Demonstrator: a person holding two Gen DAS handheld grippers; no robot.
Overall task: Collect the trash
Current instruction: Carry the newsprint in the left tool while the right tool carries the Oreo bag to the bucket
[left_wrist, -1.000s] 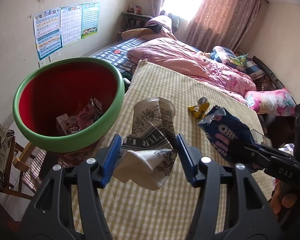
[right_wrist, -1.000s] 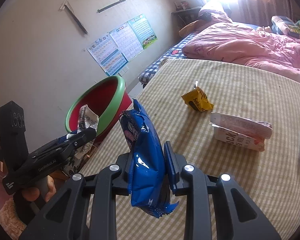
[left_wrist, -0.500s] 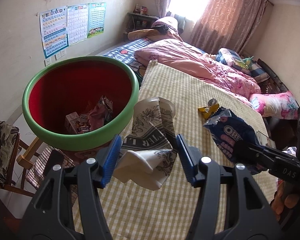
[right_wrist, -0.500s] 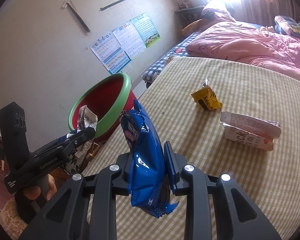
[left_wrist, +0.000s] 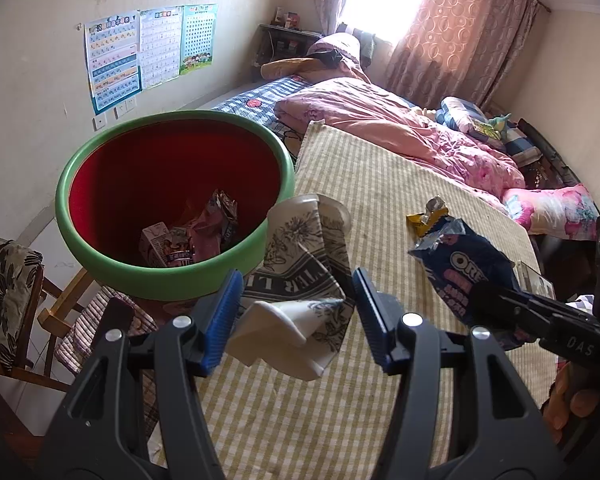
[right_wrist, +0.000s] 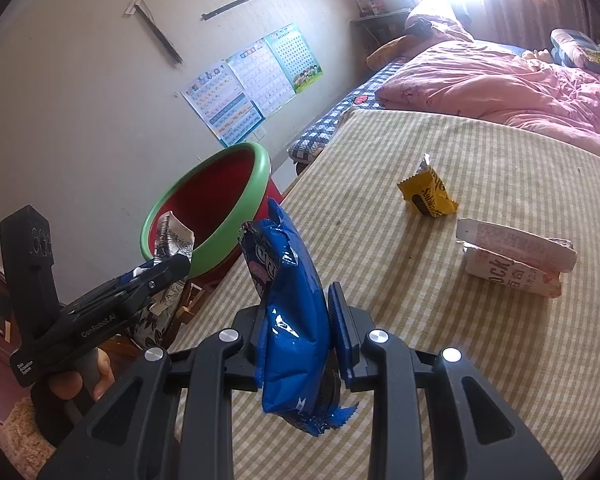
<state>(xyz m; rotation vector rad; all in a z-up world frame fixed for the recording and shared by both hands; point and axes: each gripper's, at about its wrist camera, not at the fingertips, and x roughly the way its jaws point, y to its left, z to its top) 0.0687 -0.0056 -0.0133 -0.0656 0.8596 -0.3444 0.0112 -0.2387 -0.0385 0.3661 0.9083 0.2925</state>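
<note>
- Far left, left wrist view: a wooden chair (left_wrist: 12, 300) with a leaf-print cushion stands below and beside the bin
- Left: the green-rimmed red bin (left_wrist: 172, 280) sits off the table's left edge; in its bottom you see a small carton (left_wrist: 156, 240), a pinkish wrapper (left_wrist: 208, 228) and more crumpled packaging that cannot be told apart
- Centre-left: your left gripper (left_wrist: 296, 312) has its blue-padded jaws fairly wide apart yet pressed on both sides of a crushed printed paper cup (left_wrist: 300, 276); the cup is held up just beside the bin's near rim, its mouth pointing away from you
- Centre: the checked yellow tablecloth (left_wrist: 380, 200) covers the table on which the remaining litter lies
- Centre-right: your right gripper (right_wrist: 300, 320) has its jaws nearly together, clamping a blue Oreo packet (right_wrist: 292, 300) upright above the cloth, near the table's bin-side edge; biscuits show at the packet's torn lower end
- Right, right wrist view: a yellow snack wrapper (right_wrist: 428, 196) lies on the cloth, and nearer the edge a flattened white box (right_wrist: 512, 256) with red print, its flap open
- Background right: a bed with a pink quilt (left_wrist: 400, 132) lies behind the table
</note>
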